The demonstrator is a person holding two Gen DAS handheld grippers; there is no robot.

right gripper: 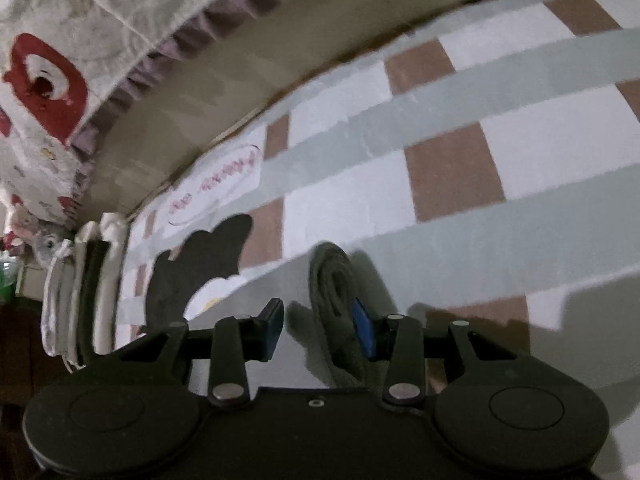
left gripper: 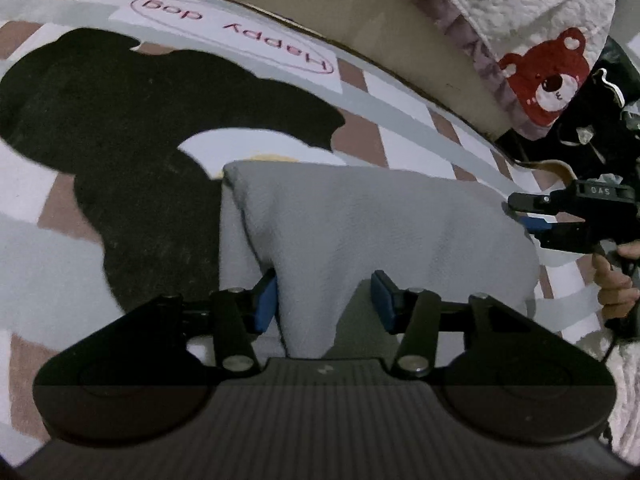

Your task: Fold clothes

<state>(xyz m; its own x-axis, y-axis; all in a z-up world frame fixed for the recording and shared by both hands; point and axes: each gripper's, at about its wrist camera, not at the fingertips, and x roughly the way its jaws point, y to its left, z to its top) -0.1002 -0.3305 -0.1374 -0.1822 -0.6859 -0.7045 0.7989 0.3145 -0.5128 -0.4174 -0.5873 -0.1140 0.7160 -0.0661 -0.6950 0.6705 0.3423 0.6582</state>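
Note:
A grey folded garment (left gripper: 360,216) lies on the checked bedspread (left gripper: 400,140). In the left wrist view my left gripper (left gripper: 325,298) stands open at the garment's near edge, and a ridge of grey cloth rises between its blue pads (left gripper: 266,300). My right gripper (left gripper: 532,218) shows at the garment's right edge, held by a hand (left gripper: 612,280). In the right wrist view my right gripper (right gripper: 320,326) is open. The grey garment (right gripper: 332,276), seen edge-on, lies between its fingers, close against the right blue pad (right gripper: 364,332).
The bedspread carries a black dog shape (left gripper: 120,120) and a "Happy dog" label (left gripper: 236,36). A white quilt with a red bear (left gripper: 548,76) lies beyond the bed's edge. A stack of folded clothes (right gripper: 80,280) stands at the far left in the right wrist view.

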